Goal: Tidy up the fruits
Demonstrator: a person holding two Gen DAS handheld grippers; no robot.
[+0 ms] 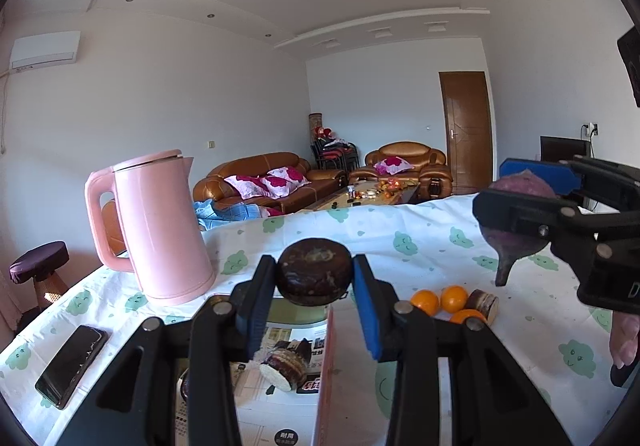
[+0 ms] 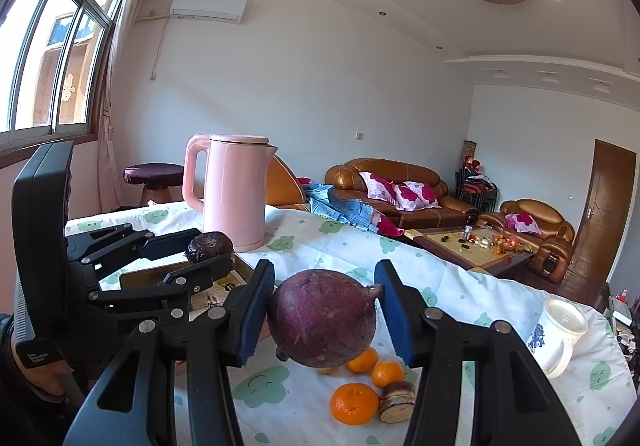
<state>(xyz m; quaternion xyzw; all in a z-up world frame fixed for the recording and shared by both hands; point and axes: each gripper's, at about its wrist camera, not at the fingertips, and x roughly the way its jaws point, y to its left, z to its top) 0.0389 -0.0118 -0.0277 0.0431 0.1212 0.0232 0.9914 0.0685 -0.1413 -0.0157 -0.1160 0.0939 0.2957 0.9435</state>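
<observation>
My left gripper (image 1: 314,278) is shut on a dark brown round piece (image 1: 315,272), held above a box (image 1: 326,374) lined with printed paper. Another cut brown piece (image 1: 285,364) lies in that box. My right gripper (image 2: 325,316) is shut on a purple sweet potato (image 2: 323,318), held above the table; it also shows in the left wrist view (image 1: 516,234). Three oranges (image 2: 354,404) and a small brown cut piece (image 2: 397,401) lie on the tablecloth below it. The left gripper also shows in the right wrist view (image 2: 210,252) with its brown piece (image 2: 211,246).
A pink kettle (image 1: 158,230) stands at the table's back left. A black phone (image 1: 72,366) lies at the left edge. A white mug (image 2: 560,338) stands at the right. The tablecloth (image 1: 420,246) is white with green prints. A sofa and coffee table are behind.
</observation>
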